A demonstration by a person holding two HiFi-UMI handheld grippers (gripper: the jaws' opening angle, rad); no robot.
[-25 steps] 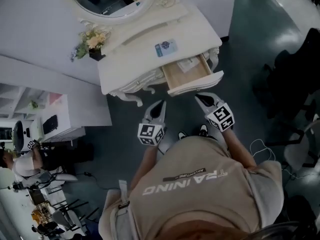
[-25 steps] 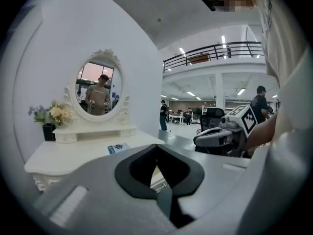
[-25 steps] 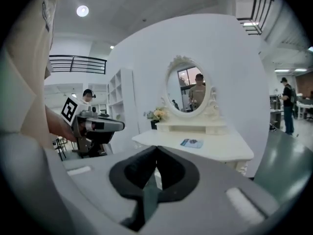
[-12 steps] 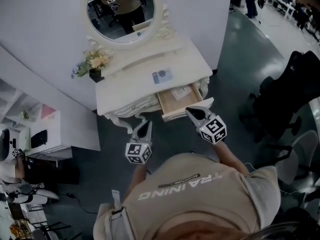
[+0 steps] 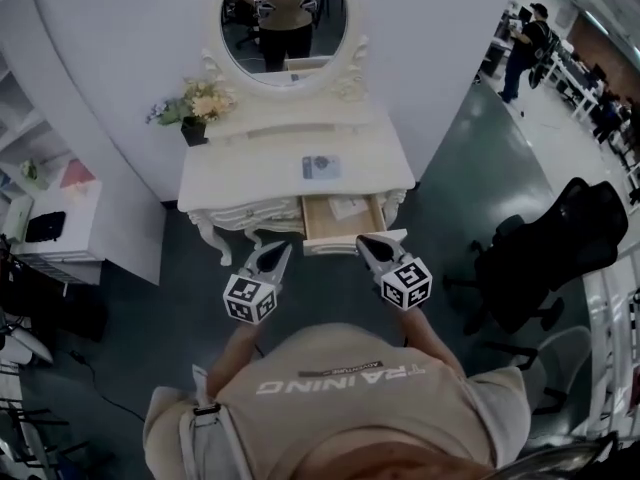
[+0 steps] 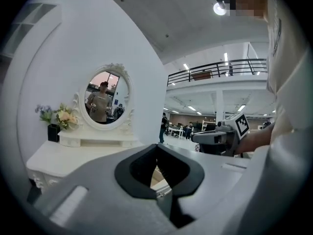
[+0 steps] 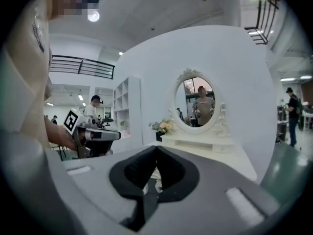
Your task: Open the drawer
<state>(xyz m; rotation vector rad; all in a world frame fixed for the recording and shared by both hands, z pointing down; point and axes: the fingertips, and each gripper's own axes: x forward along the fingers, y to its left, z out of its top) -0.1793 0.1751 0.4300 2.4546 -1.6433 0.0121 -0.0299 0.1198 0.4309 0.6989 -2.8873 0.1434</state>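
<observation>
The white dressing table stands ahead with its right drawer pulled out, showing a wooden inside and a white paper. My left gripper hangs in front of the table, left of the drawer, shut and empty. My right gripper is also shut and empty, its tip over the drawer's front panel in the head view; whether they touch I cannot tell. In the left gripper view the left gripper has its tips together. The right gripper looks the same in the right gripper view.
An oval mirror and a flower pot stand at the table's back, and a small card lies on top. A black office chair is to the right and white shelves to the left. A person stands far right.
Both grippers have risen in front of the table. The head view has swung so the table now sits squarely ahead. The drawer stays pulled out.
</observation>
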